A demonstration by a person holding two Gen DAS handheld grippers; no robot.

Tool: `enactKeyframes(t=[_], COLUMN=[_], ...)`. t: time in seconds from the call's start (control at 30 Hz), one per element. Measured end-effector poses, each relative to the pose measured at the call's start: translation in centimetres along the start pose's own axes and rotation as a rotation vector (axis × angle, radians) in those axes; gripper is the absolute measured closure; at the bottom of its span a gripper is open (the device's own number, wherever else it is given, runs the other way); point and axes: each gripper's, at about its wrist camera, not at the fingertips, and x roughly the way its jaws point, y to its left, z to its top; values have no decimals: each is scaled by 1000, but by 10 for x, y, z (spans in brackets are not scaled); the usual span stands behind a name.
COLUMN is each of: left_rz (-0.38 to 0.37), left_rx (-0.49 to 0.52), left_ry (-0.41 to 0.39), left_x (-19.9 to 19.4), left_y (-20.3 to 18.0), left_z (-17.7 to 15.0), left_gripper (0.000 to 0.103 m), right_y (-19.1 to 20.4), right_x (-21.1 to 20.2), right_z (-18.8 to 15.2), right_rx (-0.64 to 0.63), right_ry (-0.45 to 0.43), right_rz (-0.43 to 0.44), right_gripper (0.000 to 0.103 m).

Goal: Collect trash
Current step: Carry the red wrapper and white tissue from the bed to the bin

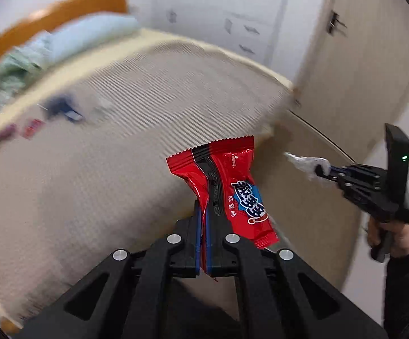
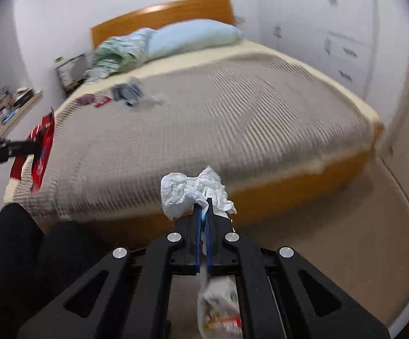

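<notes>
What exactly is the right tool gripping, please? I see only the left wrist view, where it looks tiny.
Observer: The right tool is shut on a crumpled white paper tissue.
Operator: Does anything hang beneath it?
Observer: Yes, a pale printed plastic wrapper shows below the tool; how it is held I cannot tell.
Operator: What stands left of the grey-covered wooden bed in your view?
Observer: A cluttered pale ledge along the wall.
</notes>
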Motion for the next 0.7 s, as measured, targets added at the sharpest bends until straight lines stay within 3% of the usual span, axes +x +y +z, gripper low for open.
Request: enactKeyframes(t=[0.27,0.37,0.43,0.53,0.7], left_rz=[-64,-61,-54,-37,21], left_rx=[105,73,13,-51,-74], left_ry=[318,432,508,623,737], left_x=[136,198,247,314,398], left_y=[-95,-110,-121,-136,-159], left_z=[-38,-48,-58,-72,-99], left_gripper=[103,103,103,103,103], right_y=[-79,-98,-109,-126,-146], right_x=[29,43,51,58,71], right_z=[-109,-138,-156,-188,-239], right_rx=[228,280,294,368,469], right_ry=[134,173,192,218,283], right_rz=[-66,-85,-142,-138,-143], right_gripper=[100,101,101,101,101])
